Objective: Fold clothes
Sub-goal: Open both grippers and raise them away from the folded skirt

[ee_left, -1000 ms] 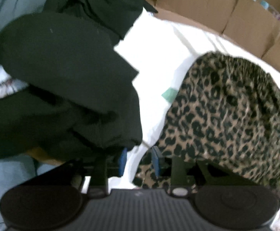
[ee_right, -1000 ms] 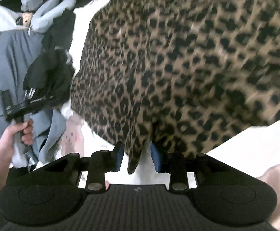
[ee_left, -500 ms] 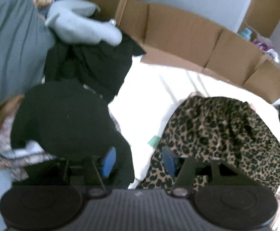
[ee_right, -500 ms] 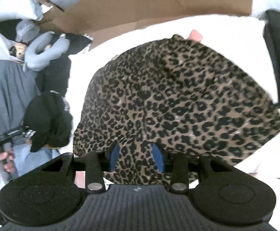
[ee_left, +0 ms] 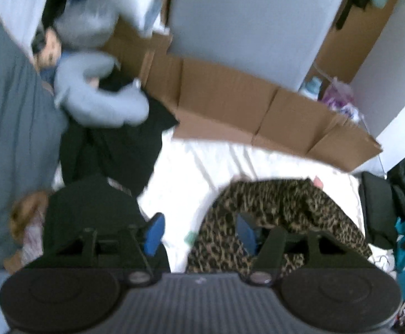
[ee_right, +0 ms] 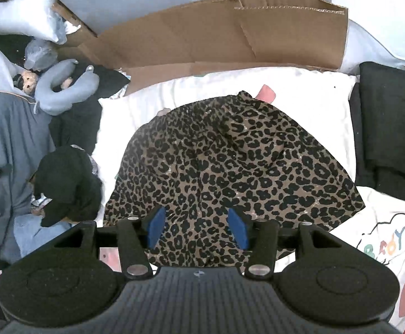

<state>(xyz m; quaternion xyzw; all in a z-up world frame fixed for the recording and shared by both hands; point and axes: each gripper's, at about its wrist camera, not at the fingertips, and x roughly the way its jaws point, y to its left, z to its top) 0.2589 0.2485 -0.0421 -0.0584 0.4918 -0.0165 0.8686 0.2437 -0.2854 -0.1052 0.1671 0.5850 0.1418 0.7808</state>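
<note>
Leopard-print garment [ee_right: 230,161] lies spread, rumpled, on white bedding [ee_right: 313,103].

White bedsheet [ee_right: 299,103], flattened cardboard [ee_right: 202,36] along pale wall [ee_left: 244,22], bright light

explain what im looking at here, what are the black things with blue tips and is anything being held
Those black things are handheld tools: a person holds one in each hand, and each has a fisheye camera looking along its two blue-padded fingers. One picture comes from the left tool, the other from the right tool.

Below them lies a leopard-print garment, spread on a white sheet. Around it are dark clothes, a grey neck pillow and a cardboard sheet at the back.

Nothing is held. Both tools' jaws have just been opening and now stand open above the garment, with nothing pinched between the pads.
</note>
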